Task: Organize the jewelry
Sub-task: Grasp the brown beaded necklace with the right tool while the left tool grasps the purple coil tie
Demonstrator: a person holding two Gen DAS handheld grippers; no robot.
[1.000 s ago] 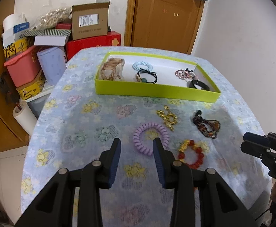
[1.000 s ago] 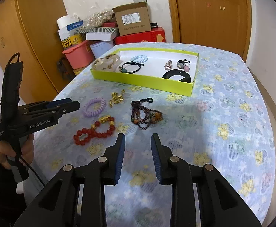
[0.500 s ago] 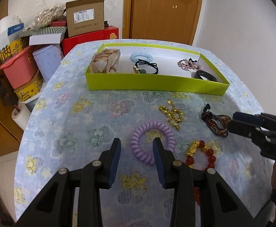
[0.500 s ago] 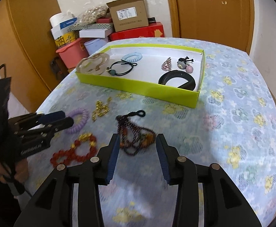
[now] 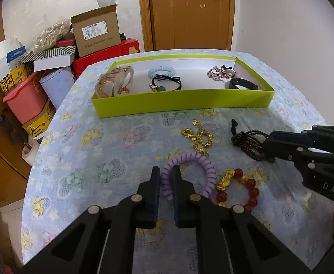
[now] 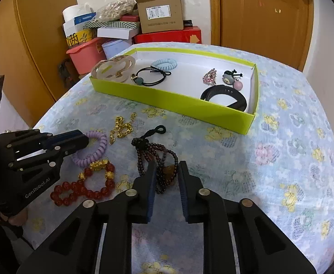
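Observation:
On the flowered tablecloth, my left gripper [image 5: 166, 171] is shut on the near left side of a purple spiral hair tie [image 5: 189, 156]. The left gripper [image 6: 84, 140] also shows from the side in the right wrist view, its tips at the hair tie [image 6: 100, 146]. My right gripper [image 6: 167, 166] straddles a dark bead bracelet [image 6: 144, 150] lying on the cloth. Its jaws are closing, and the pads touch the strands between them. A red and gold bead bracelet [image 5: 251, 187] and a gold chain [image 5: 201, 139] lie loose nearby.
A lime-green tray [image 5: 180, 105] stands farther back and holds hair ties, bangles, a black band and small ornaments. Cardboard boxes [image 5: 96, 34] and a pink bin [image 5: 25, 96] are stacked beyond the table's far left corner. A brown door [image 5: 189, 11] lies behind.
The left jaws have shut on the purple hair tie. The right gripper has moved forward over the dark bead bracelet, and its jaws have narrowed around the strands.

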